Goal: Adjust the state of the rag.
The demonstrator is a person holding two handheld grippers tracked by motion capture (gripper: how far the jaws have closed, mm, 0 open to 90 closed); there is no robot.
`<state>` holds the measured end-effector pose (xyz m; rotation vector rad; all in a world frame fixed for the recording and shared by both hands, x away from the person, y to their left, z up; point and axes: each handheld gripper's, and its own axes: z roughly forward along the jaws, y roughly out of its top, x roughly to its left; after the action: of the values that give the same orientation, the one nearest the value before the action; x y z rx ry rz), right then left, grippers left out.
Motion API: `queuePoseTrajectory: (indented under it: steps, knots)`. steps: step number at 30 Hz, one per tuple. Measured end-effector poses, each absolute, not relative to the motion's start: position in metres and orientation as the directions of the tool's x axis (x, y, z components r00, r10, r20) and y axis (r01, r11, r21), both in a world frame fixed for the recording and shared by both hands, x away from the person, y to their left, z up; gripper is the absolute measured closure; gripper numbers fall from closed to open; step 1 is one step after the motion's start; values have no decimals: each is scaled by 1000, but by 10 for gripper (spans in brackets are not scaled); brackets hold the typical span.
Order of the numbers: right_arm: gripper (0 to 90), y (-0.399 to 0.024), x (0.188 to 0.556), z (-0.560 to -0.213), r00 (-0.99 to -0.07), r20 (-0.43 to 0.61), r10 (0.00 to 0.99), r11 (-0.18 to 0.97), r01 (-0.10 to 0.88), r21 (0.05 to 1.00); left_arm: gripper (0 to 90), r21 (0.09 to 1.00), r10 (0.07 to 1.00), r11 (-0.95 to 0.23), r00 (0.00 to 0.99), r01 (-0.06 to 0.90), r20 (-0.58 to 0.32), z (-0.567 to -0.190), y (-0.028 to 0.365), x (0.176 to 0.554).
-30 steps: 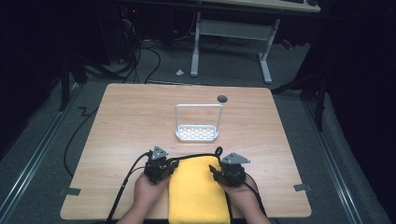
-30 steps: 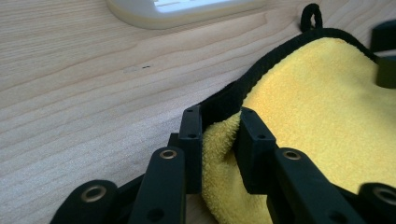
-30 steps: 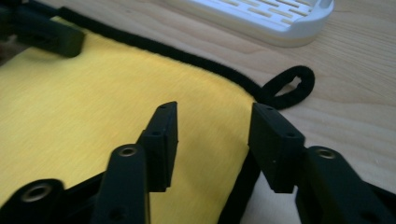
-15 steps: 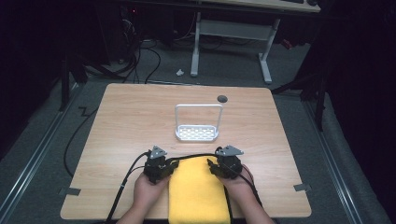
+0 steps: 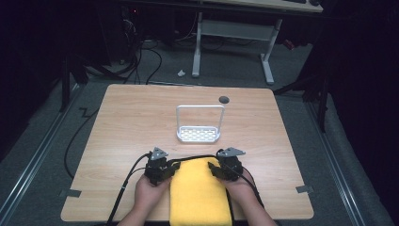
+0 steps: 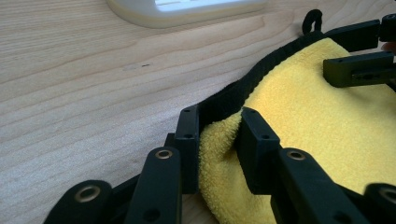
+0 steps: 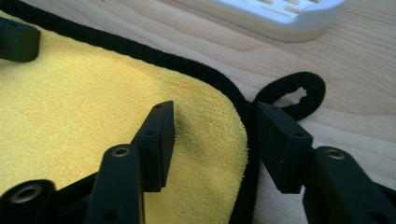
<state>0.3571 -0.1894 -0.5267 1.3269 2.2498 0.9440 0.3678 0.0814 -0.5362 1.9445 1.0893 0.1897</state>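
Yellow towel (image 5: 200,197) lies at the counter's (image 5: 131,122) near edge. Left gripper (image 6: 219,135) pinches its far-left corner. Right gripper (image 7: 212,140), just closing, straddles the far-right corner, half open.

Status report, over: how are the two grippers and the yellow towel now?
Left gripper pinching the yellow towel corner. Right gripper jaws closing around the other corner, not yet pressing. White rack stands apart, beyond the towel; nothing in the way.
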Motion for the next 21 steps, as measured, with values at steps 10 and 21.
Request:
queuePoseTrajectory:
  steps: [10,21]
  knots:
    - [753,-185,352,-527,-514,59,856,329,627,706,709,750,751,-233,604,620,-266,-536,82,368]
    - [803,-181,340,-525,-543,12,840,350,558,752,739,747,742,-223,606,627,-287,-536,84,369]
